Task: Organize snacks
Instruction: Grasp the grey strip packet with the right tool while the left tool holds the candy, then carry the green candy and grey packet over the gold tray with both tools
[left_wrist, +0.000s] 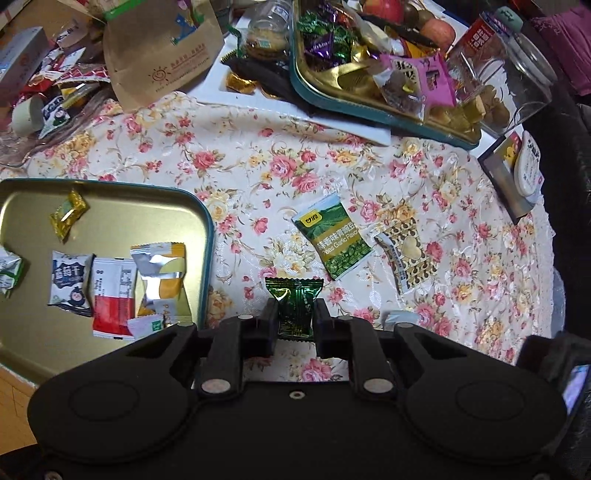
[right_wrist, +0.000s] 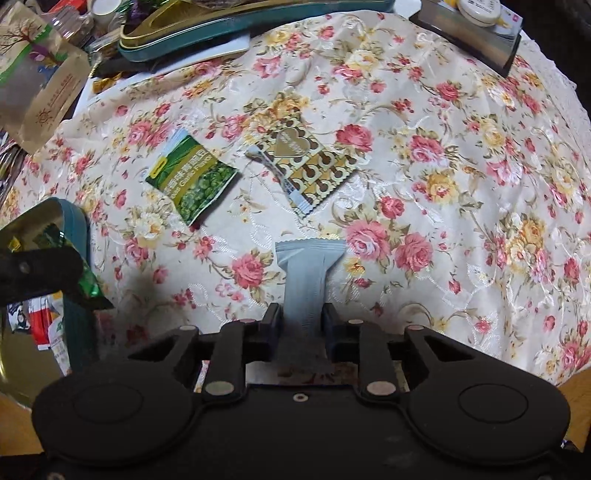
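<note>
My left gripper (left_wrist: 294, 319) is shut on a dark green foil candy (left_wrist: 294, 301), held above the floral tablecloth just right of the teal-rimmed gold tin (left_wrist: 110, 192), which holds several wrapped snacks. My right gripper (right_wrist: 303, 319) is shut on a pale grey-blue snack packet (right_wrist: 308, 273) over the cloth. A green pea packet (left_wrist: 330, 240) (right_wrist: 190, 177) and a brown-and-gold heart packet (left_wrist: 404, 254) (right_wrist: 306, 166) lie flat on the cloth beyond both grippers. At the left edge of the right wrist view the left gripper's finger (right_wrist: 37, 271) shows with the green candy (right_wrist: 83, 277) by the tin (right_wrist: 75, 229).
A second teal tin (left_wrist: 332, 99) full of sweets and fruit rests on a white board at the back. A brown paper bag (left_wrist: 159, 55), a clear jar (left_wrist: 513, 74), loose wrappers at far left and a small dark box (left_wrist: 513, 177) at the right edge crowd the table.
</note>
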